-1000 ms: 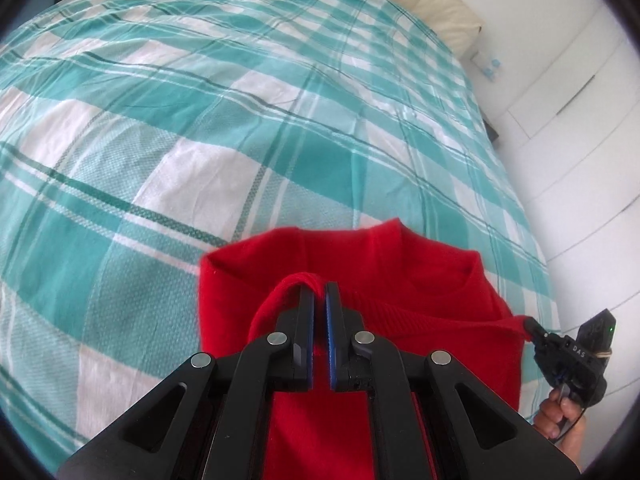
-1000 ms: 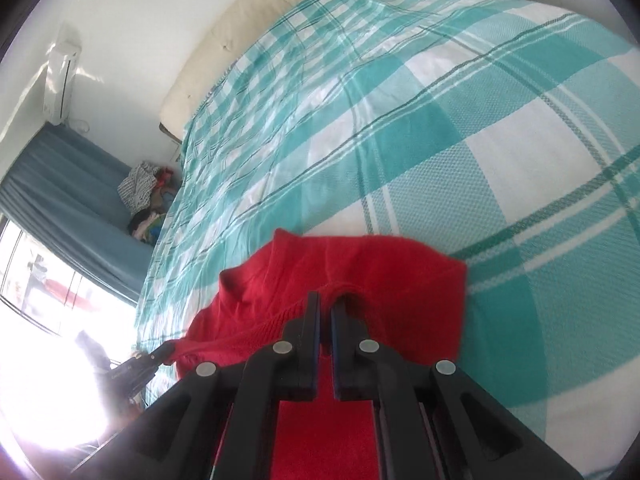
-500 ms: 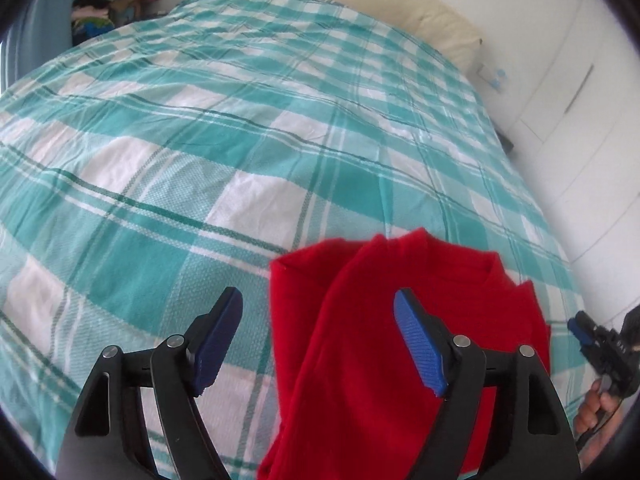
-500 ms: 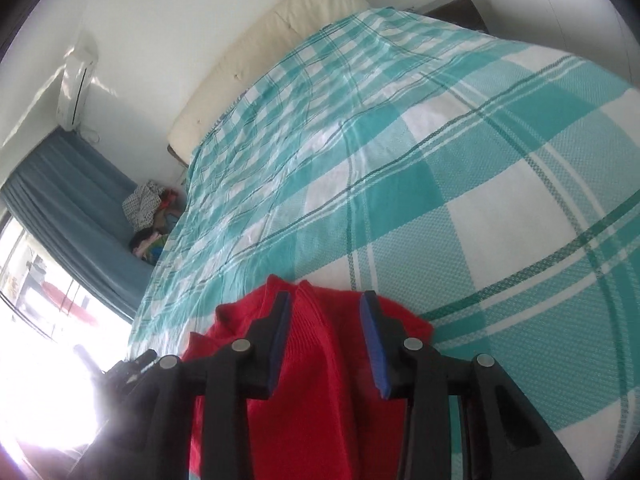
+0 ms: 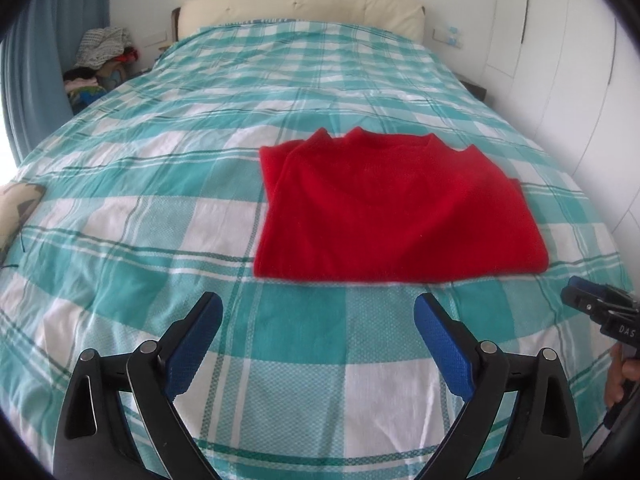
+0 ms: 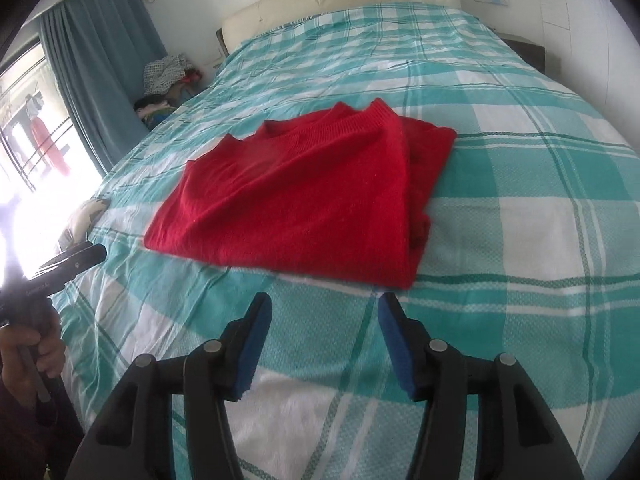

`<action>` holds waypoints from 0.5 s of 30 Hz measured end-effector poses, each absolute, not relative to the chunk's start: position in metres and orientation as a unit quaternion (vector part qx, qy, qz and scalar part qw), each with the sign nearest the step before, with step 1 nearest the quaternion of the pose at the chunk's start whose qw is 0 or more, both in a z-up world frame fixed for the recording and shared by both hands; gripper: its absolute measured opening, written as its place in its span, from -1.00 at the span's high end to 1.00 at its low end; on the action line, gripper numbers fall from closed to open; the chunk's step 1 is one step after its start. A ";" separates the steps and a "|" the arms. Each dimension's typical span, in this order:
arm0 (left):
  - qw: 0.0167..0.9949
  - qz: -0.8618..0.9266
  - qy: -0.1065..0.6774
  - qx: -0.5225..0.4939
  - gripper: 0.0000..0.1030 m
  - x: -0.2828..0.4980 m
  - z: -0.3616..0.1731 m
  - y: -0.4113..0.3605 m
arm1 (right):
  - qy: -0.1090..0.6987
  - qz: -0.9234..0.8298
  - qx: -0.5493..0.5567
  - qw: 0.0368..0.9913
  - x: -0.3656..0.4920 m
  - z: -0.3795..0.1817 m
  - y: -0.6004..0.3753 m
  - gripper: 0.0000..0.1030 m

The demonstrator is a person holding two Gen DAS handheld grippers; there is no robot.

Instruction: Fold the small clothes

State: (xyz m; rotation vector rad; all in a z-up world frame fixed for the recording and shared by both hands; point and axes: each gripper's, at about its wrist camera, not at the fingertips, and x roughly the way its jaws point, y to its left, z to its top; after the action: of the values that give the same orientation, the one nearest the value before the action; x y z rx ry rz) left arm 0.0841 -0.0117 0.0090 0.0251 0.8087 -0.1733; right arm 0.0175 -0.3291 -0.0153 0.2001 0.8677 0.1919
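A red knitted sweater (image 5: 392, 208) lies folded in a flat rectangle on the teal and white checked bedspread (image 5: 200, 152). It also shows in the right wrist view (image 6: 304, 192). My left gripper (image 5: 318, 312) is open and empty, held back from the sweater's near edge. My right gripper (image 6: 324, 312) is open and empty, just short of the sweater's near right corner. The right gripper's tip also shows at the right edge of the left wrist view (image 5: 600, 308). The left gripper shows at the left edge of the right wrist view (image 6: 68, 264).
A cream headboard (image 5: 300, 8) stands at the far end of the bed. A pile of clothes (image 5: 100, 60) sits beside the bed at the far left by blue curtains (image 6: 100, 68). White wardrobe doors (image 5: 560, 60) line the right side. A patterned cushion (image 5: 20, 204) lies at the bed's left edge.
Both grippers let go of the sweater, opened and pulled back toward the foot of the bed. The sweater now lies folded flat.
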 end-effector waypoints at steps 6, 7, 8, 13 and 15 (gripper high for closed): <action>0.917 -0.063 0.394 0.004 -0.89 0.087 -0.017 -0.011 | 0.407 0.075 0.050 0.909 0.017 -0.014 -0.319 -0.10; 0.915 -0.063 0.398 0.005 -0.89 0.088 -0.020 -0.011 | 0.405 0.071 0.047 0.910 0.018 -0.014 -0.319 -0.10; 0.915 -0.061 0.399 0.009 -0.89 0.089 -0.023 -0.011 | 0.404 0.070 0.045 0.911 0.021 -0.015 -0.319 -0.10; 0.916 -0.044 0.397 0.026 -0.89 0.090 -0.028 -0.012 | 0.409 0.071 0.039 0.909 0.026 -0.020 -0.314 -0.10; 0.918 -0.038 0.393 0.032 -0.89 0.090 -0.029 -0.013 | 0.411 0.074 0.036 0.908 0.027 -0.022 -0.311 -0.10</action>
State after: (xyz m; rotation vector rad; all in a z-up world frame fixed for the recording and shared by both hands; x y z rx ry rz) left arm 0.0897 -0.0129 -0.0286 0.0654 0.8092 -0.0772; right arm 0.0267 -0.3110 -0.0216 0.0742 0.8474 0.1520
